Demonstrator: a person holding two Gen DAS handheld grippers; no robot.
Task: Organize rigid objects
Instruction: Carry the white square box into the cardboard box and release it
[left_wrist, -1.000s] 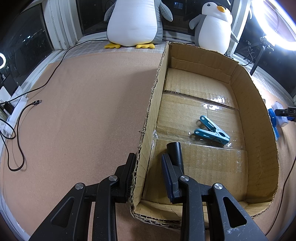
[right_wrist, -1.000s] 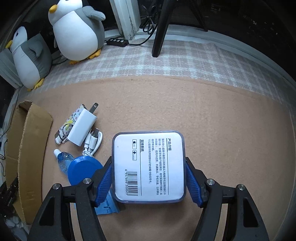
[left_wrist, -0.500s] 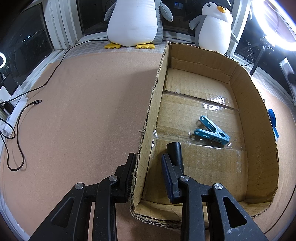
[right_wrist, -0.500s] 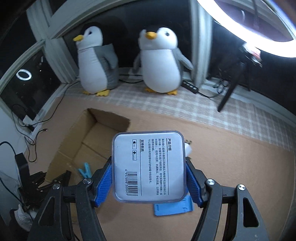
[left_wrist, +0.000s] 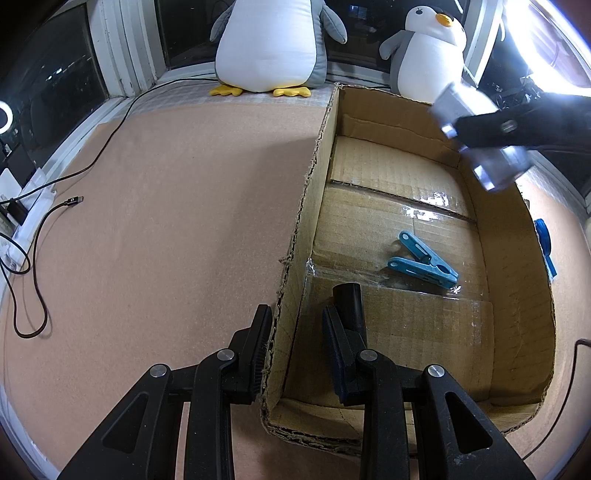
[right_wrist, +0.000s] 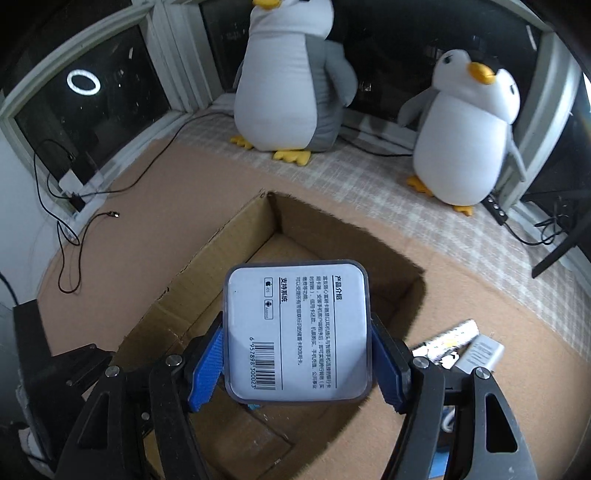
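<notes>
Right gripper (right_wrist: 297, 360): blue pads clamped on both sides of white labelled box (right_wrist: 297, 328), held in the air above cardboard box (right_wrist: 207, 273).
Left gripper (left_wrist: 297, 343): fingers astride the carton's near-left wall, gap visible; contact with the wall probably, unclear.
Blue clothespin (left_wrist: 423, 264): lying on carton floor.

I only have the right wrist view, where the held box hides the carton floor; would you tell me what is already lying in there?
Observer: One blue clothes peg lies on the carton floor, right of the middle.
Operator: Thank you. How is the left gripper placed?
Observer: It is open and straddles the carton's left wall, one finger inside, one outside.
Operator: And where is my labelled box from that side?
Observer: Blurred there, it appears above the carton's far right corner.
</notes>
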